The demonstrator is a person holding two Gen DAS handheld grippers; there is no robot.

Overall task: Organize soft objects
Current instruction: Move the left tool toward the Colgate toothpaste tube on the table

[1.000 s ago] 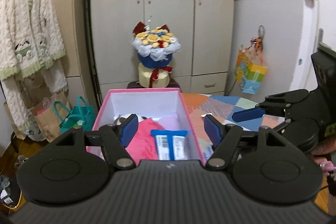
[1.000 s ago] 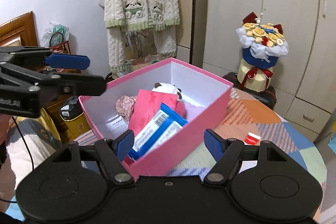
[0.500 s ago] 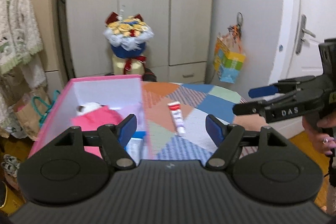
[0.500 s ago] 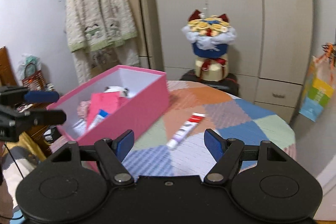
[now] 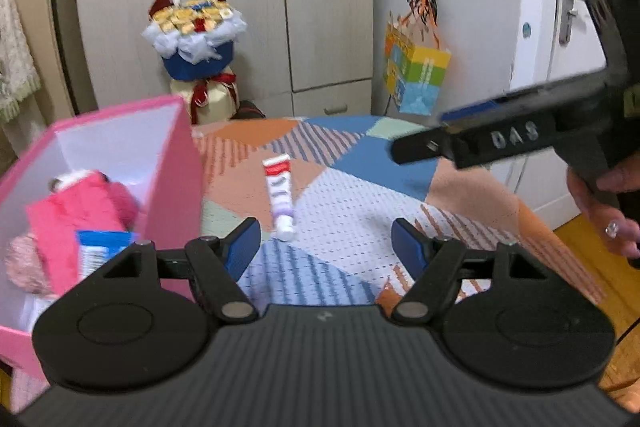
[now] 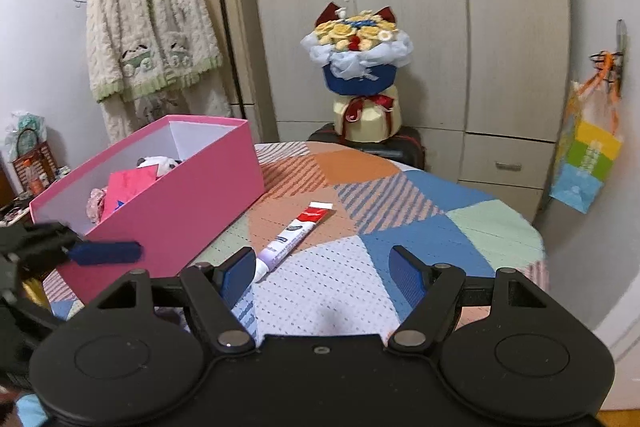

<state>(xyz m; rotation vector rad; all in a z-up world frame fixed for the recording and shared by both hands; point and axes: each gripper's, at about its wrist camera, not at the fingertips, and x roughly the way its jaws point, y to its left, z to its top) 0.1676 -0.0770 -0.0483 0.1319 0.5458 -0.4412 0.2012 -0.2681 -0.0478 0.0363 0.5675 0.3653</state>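
A pink box (image 5: pixel 176 163) (image 6: pixel 180 203) stands on the table's left side. It holds a pink soft item (image 5: pixel 80 215), a blue packet (image 5: pixel 100 247), a plush toy (image 6: pixel 158 163) and other soft things. A white tube with a red end (image 5: pixel 279 195) (image 6: pixel 298 231) lies on the patchwork tablecloth right of the box. My left gripper (image 5: pixel 326 247) is open and empty, just short of the tube's cap end. My right gripper (image 6: pixel 322 267) is open and empty, with the tube ahead to its left. Its fingers (image 5: pixel 472 143) also show at the right of the left wrist view.
A round table with a patchwork cloth (image 6: pixel 420 223) carries everything. Behind it stand a wardrobe (image 6: pixel 400 7), a flower bouquet on a case (image 6: pixel 358 67) and a hanging coloured bag (image 6: pixel 588 163). A cardigan (image 6: pixel 148 27) hangs at the left.
Both grippers have swung right, away from over the pink box and toward the tube on the cloth. Both stay open and empty.
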